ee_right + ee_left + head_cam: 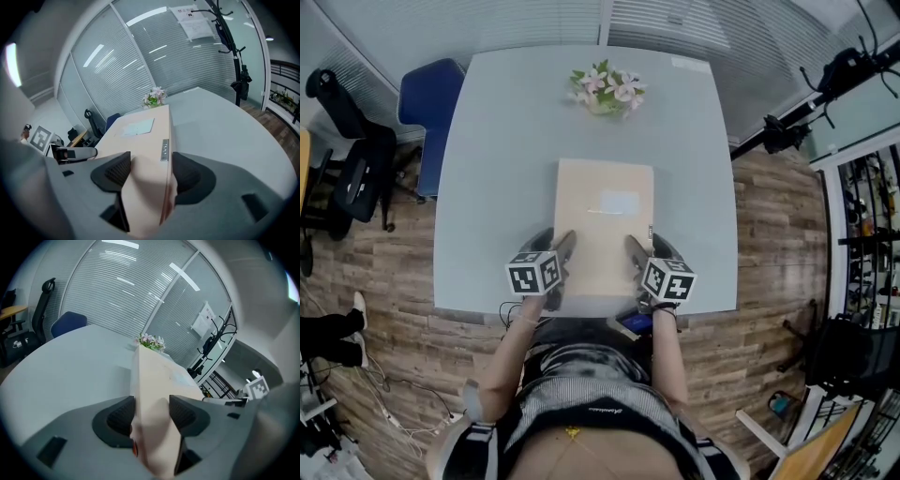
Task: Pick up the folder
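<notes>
A thick beige folder with a pale label lies over the near middle of the grey table. My left gripper is shut on its near left edge, and in the left gripper view the pads press both faces of the folder. My right gripper is shut on the near right edge. In the right gripper view the folder fills the gap between the jaws, with a small metal clip plate on its side. The near end looks raised off the table.
A small pot of pink and white flowers stands at the table's far side. A blue chair sits at the far left corner, a black office chair beyond it. A black stand leans at the right.
</notes>
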